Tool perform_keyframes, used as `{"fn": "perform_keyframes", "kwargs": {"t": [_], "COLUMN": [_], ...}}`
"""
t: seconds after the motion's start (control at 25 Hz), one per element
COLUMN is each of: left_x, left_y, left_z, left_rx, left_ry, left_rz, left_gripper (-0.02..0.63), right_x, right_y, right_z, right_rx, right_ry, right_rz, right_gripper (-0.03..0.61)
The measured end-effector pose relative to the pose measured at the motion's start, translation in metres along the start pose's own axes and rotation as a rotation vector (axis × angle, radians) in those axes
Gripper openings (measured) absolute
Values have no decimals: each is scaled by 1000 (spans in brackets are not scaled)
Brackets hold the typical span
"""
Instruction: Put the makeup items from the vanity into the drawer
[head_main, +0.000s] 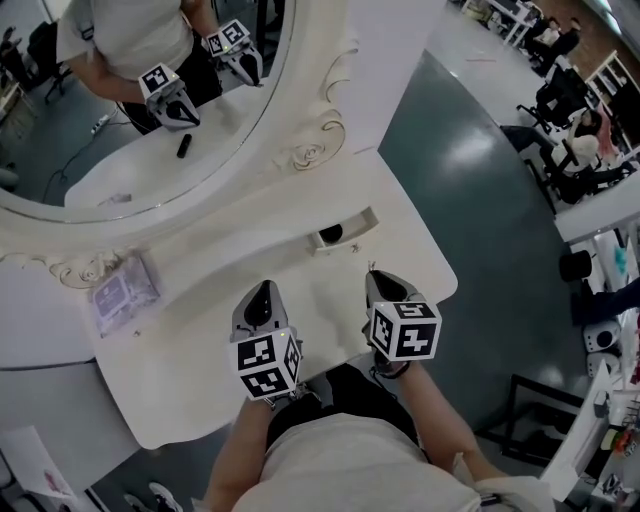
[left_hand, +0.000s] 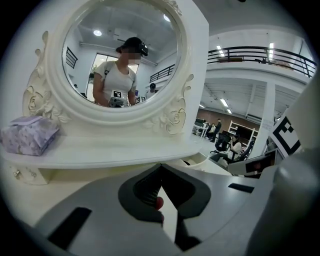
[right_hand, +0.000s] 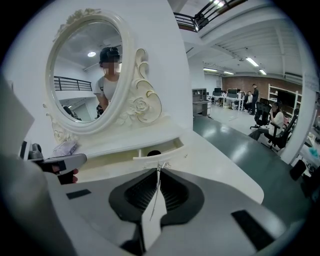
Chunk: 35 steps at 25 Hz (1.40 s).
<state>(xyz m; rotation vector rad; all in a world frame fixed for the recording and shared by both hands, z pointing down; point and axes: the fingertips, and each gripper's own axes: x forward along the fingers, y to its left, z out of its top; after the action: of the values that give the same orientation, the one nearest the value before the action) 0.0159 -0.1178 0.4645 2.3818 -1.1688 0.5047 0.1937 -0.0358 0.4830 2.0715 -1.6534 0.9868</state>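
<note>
Vanity (head_main: 200, 370) lies below its oval mirror (head_main: 150, 100). My right gripper (head_main: 374, 278) is closed on nothing. My left gripper (head_main: 264, 290) meets at the tips, an unclear red speck (left_hand: 158, 202) between. At twelve o'clock, the open drawer (head_main: 347, 221) holds a dark makeup item (head_main: 330, 236).

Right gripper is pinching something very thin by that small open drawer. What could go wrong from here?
The right gripper is shut on a thin silvery item. With so little to grip, it might slip onto the vanity top. The drawer opening looks narrow and a dark object already sits inside, so the item could catch the front edge or miss.
</note>
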Motion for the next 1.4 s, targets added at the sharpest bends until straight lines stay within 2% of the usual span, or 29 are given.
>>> {"fn": "perform_keyframes", "kwargs": {"t": [0.76, 1.08, 1.4], "left_x": [50, 65, 68], "left_y": [-22, -18, -5], "left_z": [5, 7, 4], "left_rx": [26, 26, 15], "left_ry": [53, 70, 84], "left_rz": [-18, 11, 48], "left_gripper": [3, 3, 3], "right_x": [40, 69, 87], "right_y": [-26, -33, -36], "right_z": [27, 46, 46], "right_rx": [58, 85, 122], "right_ry": [11, 22, 50], "right_rz": [19, 26, 13], "right_gripper": [34, 34, 34]}}
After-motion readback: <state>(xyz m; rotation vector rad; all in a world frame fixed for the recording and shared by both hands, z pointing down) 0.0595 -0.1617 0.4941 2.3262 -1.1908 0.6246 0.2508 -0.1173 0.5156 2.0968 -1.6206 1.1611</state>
